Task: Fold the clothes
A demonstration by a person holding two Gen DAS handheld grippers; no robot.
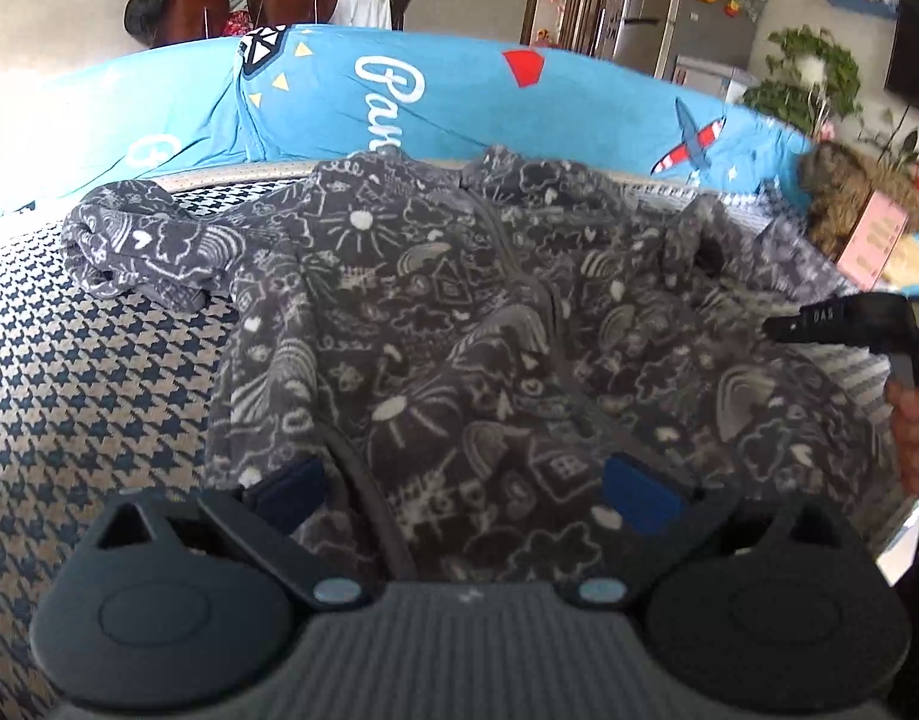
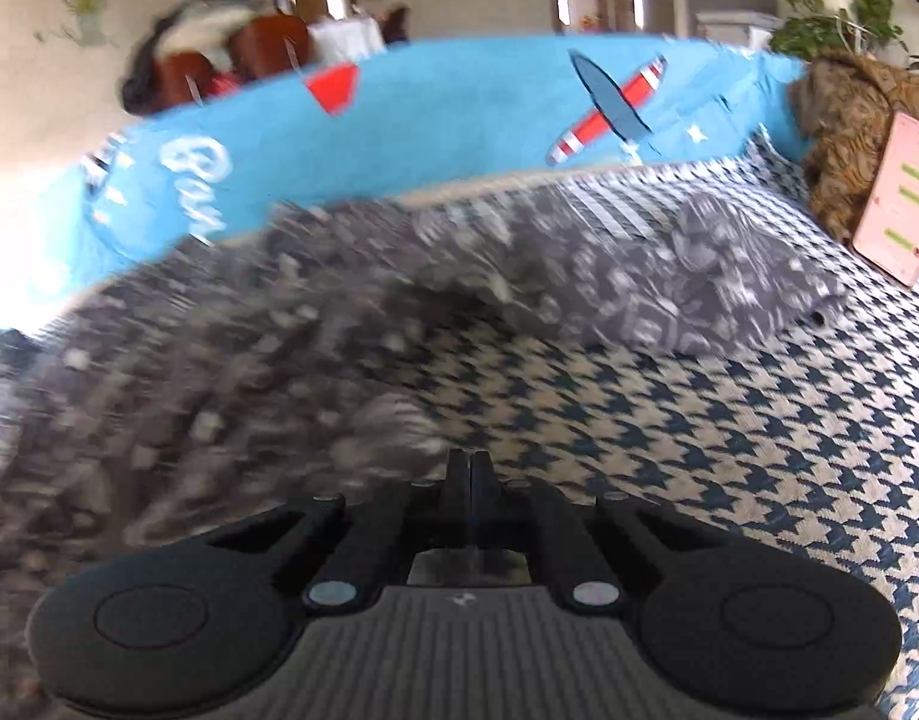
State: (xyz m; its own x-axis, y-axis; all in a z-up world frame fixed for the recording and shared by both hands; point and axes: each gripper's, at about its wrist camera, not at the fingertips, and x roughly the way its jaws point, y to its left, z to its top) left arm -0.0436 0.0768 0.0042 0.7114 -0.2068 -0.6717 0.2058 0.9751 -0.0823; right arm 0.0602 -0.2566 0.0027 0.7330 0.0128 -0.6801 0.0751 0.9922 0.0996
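A dark grey fleece jacket (image 1: 459, 312) with white doodle print lies spread on the houndstooth cover (image 1: 99, 372), zip facing up. One sleeve (image 1: 141, 246) is bunched at the left. My left gripper (image 1: 465, 489) is open just above the jacket's near hem, its blue pads (image 1: 291, 486) wide apart over the fabric. My right gripper (image 1: 777, 326) comes in from the right edge over the jacket's right side, with a hand (image 1: 909, 420) behind it. In the right wrist view the right gripper (image 2: 468, 465) is shut at the blurred jacket (image 2: 219, 390) edge; no fabric shows between its fingers. The other sleeve (image 2: 729, 288) lies further back.
A blue cloth with an aeroplane print (image 1: 459, 90) rises behind the jacket. A pink card (image 2: 897, 204) leans on a brown furry heap (image 2: 849, 120) at the right. Bare houndstooth cover (image 2: 699, 450) spreads to the right of the jacket.
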